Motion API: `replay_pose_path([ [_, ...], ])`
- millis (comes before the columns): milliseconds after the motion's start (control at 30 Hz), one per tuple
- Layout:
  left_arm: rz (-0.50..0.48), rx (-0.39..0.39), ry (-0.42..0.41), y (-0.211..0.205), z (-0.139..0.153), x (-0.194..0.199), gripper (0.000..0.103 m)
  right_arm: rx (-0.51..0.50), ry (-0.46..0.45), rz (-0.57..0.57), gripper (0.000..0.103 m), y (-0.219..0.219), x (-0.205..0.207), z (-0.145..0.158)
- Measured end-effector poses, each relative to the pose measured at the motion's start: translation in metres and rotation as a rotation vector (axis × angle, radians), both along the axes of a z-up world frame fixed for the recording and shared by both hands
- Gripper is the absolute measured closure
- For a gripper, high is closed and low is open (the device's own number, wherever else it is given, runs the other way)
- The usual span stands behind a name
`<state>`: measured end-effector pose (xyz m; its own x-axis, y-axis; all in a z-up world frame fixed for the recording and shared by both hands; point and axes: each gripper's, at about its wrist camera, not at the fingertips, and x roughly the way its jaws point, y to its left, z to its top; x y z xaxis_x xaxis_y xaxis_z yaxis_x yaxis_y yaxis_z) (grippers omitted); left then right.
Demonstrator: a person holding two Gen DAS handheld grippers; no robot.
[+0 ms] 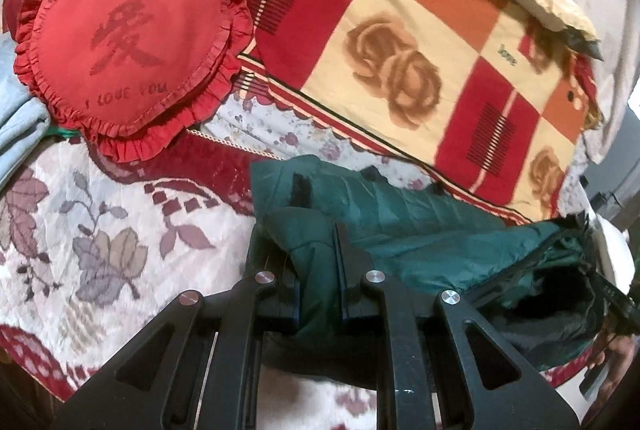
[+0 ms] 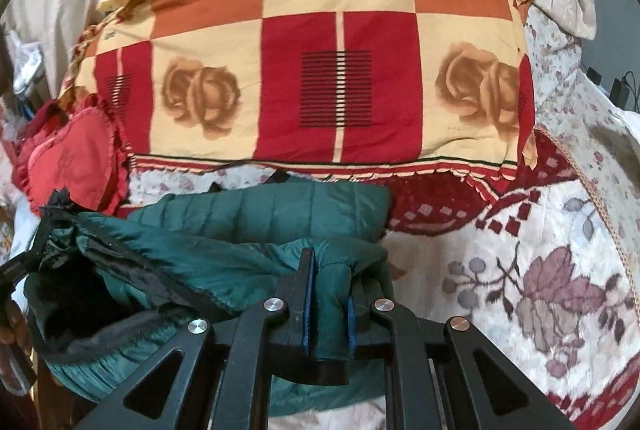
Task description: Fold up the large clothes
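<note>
My left gripper point(image 1: 318, 262) has its jaws clamped on a bunched fold of the dark green quilted jacket point(image 1: 400, 226), the fabric pinched tight between the pads. My right gripper point(image 2: 330, 290) does the same on another fold of the jacket point(image 2: 256, 230), blue pads pressed against the cloth on both sides. Between the two sets of jaws the jacket sags open, showing its dark lining and zip edge; beyond the jaws the rest of it lies on the floral bedspread point(image 1: 100, 230). Further ahead of both jaws sits a folded quilt point(image 2: 340, 70) in red, orange and cream checks with rose prints. Off to the left of my left jaws, a red frilled heart-shaped cushion point(image 1: 124, 46) leans against that quilt.
</note>
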<state>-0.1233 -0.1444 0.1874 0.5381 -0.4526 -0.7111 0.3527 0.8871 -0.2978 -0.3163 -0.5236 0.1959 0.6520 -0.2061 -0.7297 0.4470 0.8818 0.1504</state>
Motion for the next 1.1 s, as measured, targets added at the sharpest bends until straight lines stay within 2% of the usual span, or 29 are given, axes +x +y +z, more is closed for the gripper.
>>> replay_pose_path([
  [333, 0.061, 0.026, 0.053, -0.028, -0.032, 0.062, 0.091, 0.017, 0.035, -0.051, 0.092, -0.033, 0.063, -0.022],
  [633, 0.094, 0.008, 0.164, -0.04, -0.078, 0.104, 0.089, 0.084, 0.101, -0.118, 0.092, -0.062, 0.114, -0.08],
  [700, 0.103, -0.02, 0.18, -0.04, -0.084, 0.108, 0.087, 0.103, 0.1, -0.135, 0.091, -0.066, 0.119, -0.091],
  [800, 0.093, -0.08, 0.218, -0.036, -0.09, 0.114, 0.082, 0.113, 0.1, -0.143, 0.086, -0.068, 0.124, -0.099],
  [933, 0.057, -0.161, 0.272, -0.027, -0.083, 0.122, 0.075, 0.13, 0.058, -0.143, 0.079, -0.071, 0.12, -0.087],
  [1000, 0.043, -0.213, 0.279, -0.02, -0.074, 0.122, 0.068, 0.14, 0.032, -0.144, 0.073, -0.071, 0.116, -0.078],
  [1033, 0.037, -0.229, 0.273, -0.018, -0.069, 0.121, 0.059, 0.138, 0.019, -0.138, 0.07, -0.07, 0.115, -0.072],
  [1067, 0.03, -0.244, 0.259, -0.016, -0.062, 0.119, 0.049, 0.123, 0.012, -0.131, 0.063, -0.069, 0.114, -0.066],
  [1100, 0.031, -0.252, 0.241, -0.014, -0.057, 0.117, 0.044, 0.097, 0.008, -0.134, 0.046, -0.066, 0.114, -0.06],
])
